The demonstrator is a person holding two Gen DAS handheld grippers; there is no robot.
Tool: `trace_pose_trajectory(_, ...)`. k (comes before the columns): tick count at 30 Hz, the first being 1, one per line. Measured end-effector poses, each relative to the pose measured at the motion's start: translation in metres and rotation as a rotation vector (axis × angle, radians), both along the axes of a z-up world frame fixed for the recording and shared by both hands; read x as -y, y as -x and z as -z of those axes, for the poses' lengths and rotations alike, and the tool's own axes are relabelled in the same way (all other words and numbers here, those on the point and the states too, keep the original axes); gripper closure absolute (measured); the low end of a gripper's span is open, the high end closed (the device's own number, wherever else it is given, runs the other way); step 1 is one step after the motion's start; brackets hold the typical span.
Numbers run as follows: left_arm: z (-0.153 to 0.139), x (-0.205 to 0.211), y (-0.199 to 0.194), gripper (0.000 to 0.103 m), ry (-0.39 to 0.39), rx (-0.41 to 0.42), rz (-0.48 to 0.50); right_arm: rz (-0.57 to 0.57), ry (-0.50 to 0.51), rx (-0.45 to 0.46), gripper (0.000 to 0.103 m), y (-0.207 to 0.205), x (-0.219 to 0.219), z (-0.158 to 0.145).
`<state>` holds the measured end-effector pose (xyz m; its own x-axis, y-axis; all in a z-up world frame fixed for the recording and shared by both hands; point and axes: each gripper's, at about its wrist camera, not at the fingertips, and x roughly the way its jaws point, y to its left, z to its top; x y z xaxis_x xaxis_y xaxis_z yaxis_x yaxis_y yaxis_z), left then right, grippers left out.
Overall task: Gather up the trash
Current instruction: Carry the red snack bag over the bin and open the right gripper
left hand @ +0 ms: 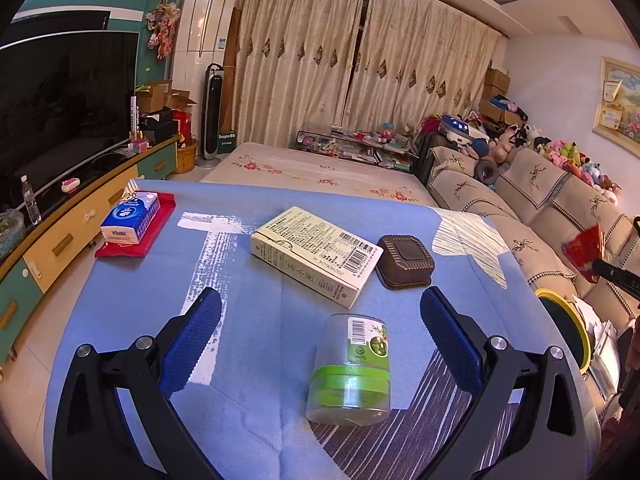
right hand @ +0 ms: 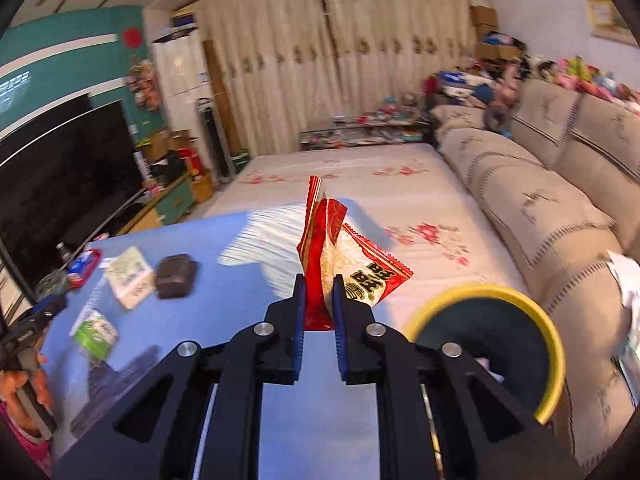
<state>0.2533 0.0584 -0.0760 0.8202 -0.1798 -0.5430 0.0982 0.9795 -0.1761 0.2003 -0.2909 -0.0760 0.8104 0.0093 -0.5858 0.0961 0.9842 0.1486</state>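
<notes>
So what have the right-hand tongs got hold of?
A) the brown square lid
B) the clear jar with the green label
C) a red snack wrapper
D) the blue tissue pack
C: the right tongs are clamped on a red snack wrapper, lifted near the yellow-rimmed bin.
</notes>
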Motion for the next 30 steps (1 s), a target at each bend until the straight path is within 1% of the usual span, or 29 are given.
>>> trace_pose_trajectory(3,0.002,0.004,0.0,0.005,-0.012,-0.005,0.007,0.085,0.001,-0.044,0.091,0.0,0.027,0.018)
trace_pose_trajectory(8,0.003,0.006,-0.001,0.005,-0.015,-0.008,0.012,0.194,-0.002,-0.119,0.089,-0.008,0.061,0.047)
trace_pose_trajectory(12,0.003,0.006,0.0,0.005,-0.013,-0.011,0.014,0.257,-0.005,-0.173,0.082,-0.01,0.082,0.07)
trace_pose_trajectory(14,0.004,0.006,-0.001,0.005,-0.014,-0.012,0.015,0.28,-0.013,-0.193,0.081,-0.011,0.088,0.078)
trace_pose_trajectory(15,0.004,0.007,0.0,0.005,-0.014,-0.011,0.016,0.286,-0.018,-0.199,0.078,-0.012,0.089,0.081)
trace_pose_trajectory(18,0.003,0.008,0.0,0.005,-0.014,-0.011,0.017,0.297,-0.018,-0.201,0.076,-0.009,0.091,0.083)
trace_pose_trajectory(21,0.004,0.009,0.0,0.005,-0.014,-0.012,0.021,0.304,-0.013,-0.194,0.071,-0.007,0.091,0.083)
trace_pose_trajectory(26,0.004,0.01,0.001,0.005,-0.009,-0.014,0.034,0.29,-0.011,-0.179,0.07,-0.002,0.09,0.077)
trace_pose_trajectory(30,0.005,0.013,0.0,0.005,-0.008,-0.025,0.055,0.276,-0.01,-0.17,0.066,-0.001,0.085,0.074)
